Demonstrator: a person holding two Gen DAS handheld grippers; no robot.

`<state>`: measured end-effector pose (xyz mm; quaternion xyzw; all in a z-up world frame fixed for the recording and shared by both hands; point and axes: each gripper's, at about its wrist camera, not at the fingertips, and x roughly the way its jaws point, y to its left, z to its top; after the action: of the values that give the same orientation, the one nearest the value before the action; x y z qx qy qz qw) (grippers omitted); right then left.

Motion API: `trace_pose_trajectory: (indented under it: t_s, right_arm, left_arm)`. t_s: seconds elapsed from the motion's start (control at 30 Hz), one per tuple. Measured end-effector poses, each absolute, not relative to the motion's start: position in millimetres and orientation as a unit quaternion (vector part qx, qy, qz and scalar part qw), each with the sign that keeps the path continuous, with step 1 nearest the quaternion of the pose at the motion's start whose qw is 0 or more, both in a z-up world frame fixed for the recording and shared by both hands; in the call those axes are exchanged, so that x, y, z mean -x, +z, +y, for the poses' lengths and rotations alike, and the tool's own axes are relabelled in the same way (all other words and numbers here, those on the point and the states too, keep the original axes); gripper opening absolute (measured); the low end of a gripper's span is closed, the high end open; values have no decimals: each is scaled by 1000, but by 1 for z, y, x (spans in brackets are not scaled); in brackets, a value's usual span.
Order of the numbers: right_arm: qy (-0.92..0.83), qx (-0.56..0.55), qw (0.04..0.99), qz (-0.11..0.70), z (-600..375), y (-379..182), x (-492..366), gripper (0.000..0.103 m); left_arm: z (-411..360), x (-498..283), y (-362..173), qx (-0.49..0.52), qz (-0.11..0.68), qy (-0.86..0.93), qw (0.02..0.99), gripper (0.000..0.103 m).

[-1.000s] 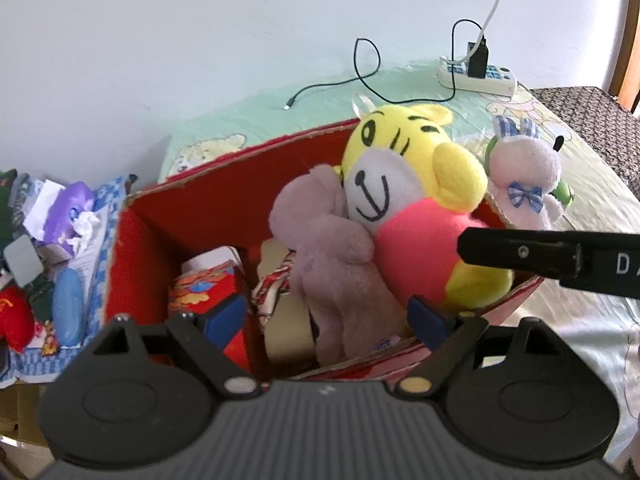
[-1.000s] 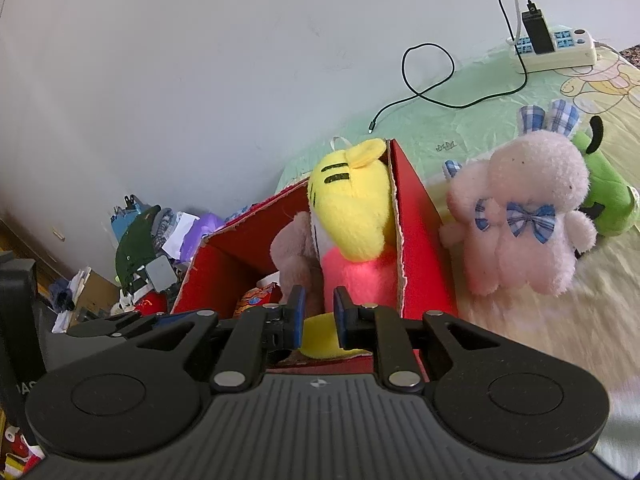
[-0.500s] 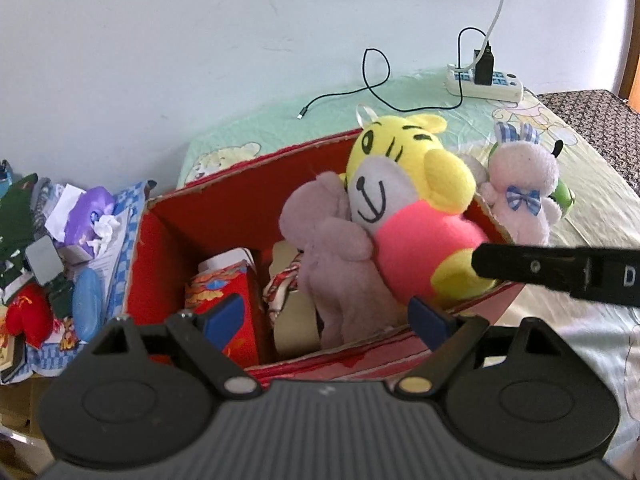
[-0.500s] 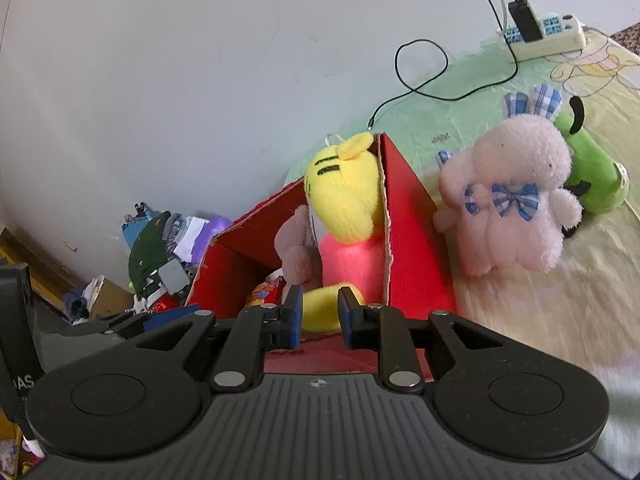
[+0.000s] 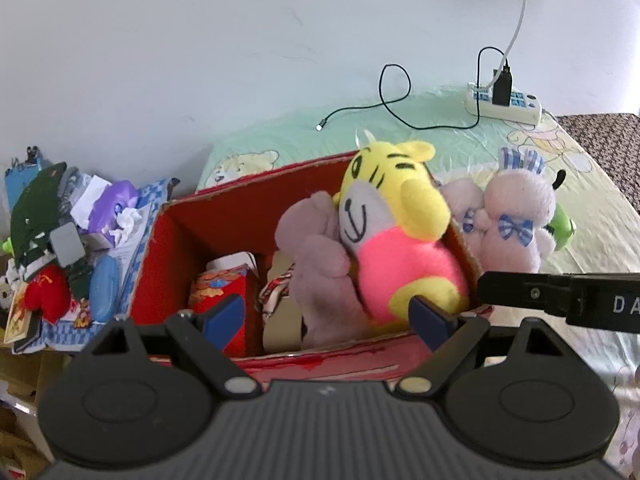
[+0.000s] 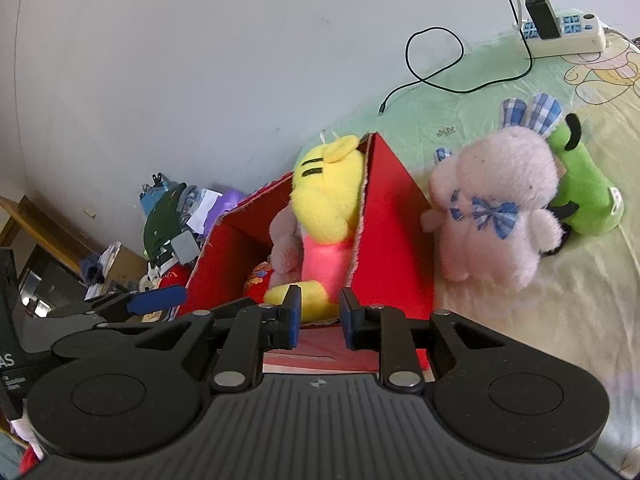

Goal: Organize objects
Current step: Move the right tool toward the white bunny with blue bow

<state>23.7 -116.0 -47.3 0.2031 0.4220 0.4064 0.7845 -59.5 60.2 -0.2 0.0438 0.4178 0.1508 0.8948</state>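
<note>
A red cardboard box (image 5: pixel 240 208) stands on the bed. In it a yellow tiger plush (image 5: pixel 400 240) with a pink belly leans on a mauve plush (image 5: pixel 320 264), beside a red printed carton (image 5: pixel 224 284). My left gripper (image 5: pixel 326 318) hangs open and wide above the box's near wall, holding nothing. In the right wrist view the right gripper (image 6: pixel 320 314) sits just before the box (image 6: pixel 388 240). Its jaws are opening, with a narrow gap and nothing pressed between them. A pink rabbit plush (image 6: pixel 500 216) with a blue bow and a green plush (image 6: pixel 584 192) lie right of the box.
A white power strip (image 5: pixel 504 100) with a black cable (image 5: pixel 384 96) lies at the back of the green sheet. A heap of clutter (image 5: pixel 60 240) sits left of the box. The right gripper's arm (image 5: pixel 560 296) crosses the left wrist view's right side.
Both grippers have drawn back from the box, which now looks smaller. The right jaws have parted a little, away from the tiger's yellow foot.
</note>
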Motion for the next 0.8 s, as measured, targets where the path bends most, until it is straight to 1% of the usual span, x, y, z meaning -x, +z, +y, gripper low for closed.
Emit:
trace_pose_trajectory:
  t_s: [0.3,0.8]
  right_arm:
    - [398,-205,779,438,-158,-60,-45,25]
    - [361,-220,781,460,-229,-82,-80,25]
  left_arm:
    - [18,53,10,-30,406,128,905,89]
    - [-57,7,-12,-33,429,71,900,89]
